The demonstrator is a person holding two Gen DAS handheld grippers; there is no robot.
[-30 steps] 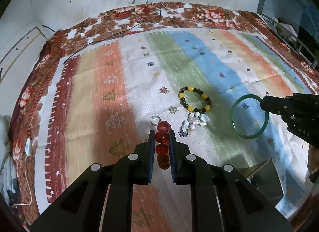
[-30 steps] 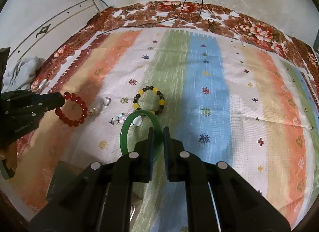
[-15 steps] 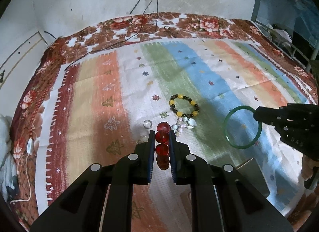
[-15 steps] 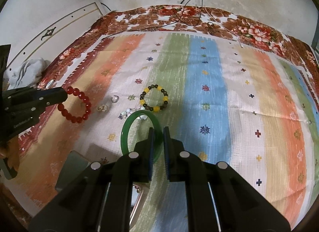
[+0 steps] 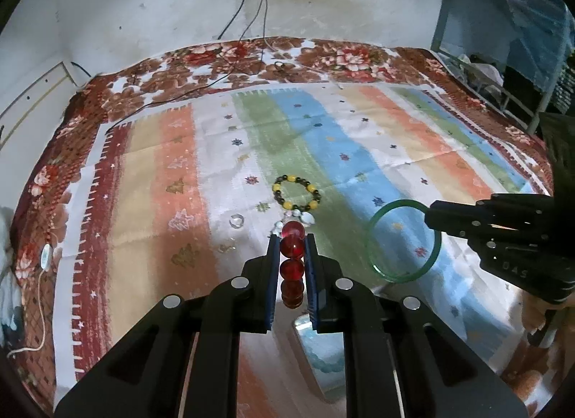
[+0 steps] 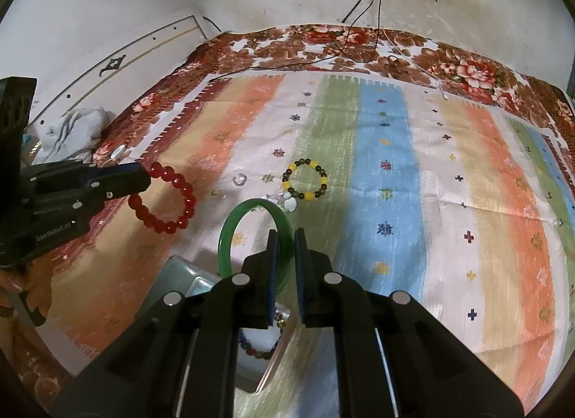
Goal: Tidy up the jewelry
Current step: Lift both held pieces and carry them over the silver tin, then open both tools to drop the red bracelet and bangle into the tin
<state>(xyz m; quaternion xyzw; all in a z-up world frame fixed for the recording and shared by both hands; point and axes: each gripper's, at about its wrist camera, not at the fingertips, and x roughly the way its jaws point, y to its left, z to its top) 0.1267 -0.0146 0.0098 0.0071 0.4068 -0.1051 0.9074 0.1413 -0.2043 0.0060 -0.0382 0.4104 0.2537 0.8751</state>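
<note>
Both bracelets hang above the open box [image 6: 187, 279], probably for dropping in: left tongs [image 5: 291, 256] pinch the red bead bracelet [image 6: 169, 199], right tongs [image 6: 285, 249] pinch the green bangle [image 5: 402, 240].

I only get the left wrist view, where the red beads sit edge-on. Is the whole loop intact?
Observer: Yes. The red bracelet is a full ring, pinched at one side by the left gripper.
Operator: Anything in the box?
Observer: The box holds a multicoloured bead bracelet.
Operator: How is the bangle held?
Observer: The bangle runs between the right gripper's fingers, its loop standing upright.
</note>
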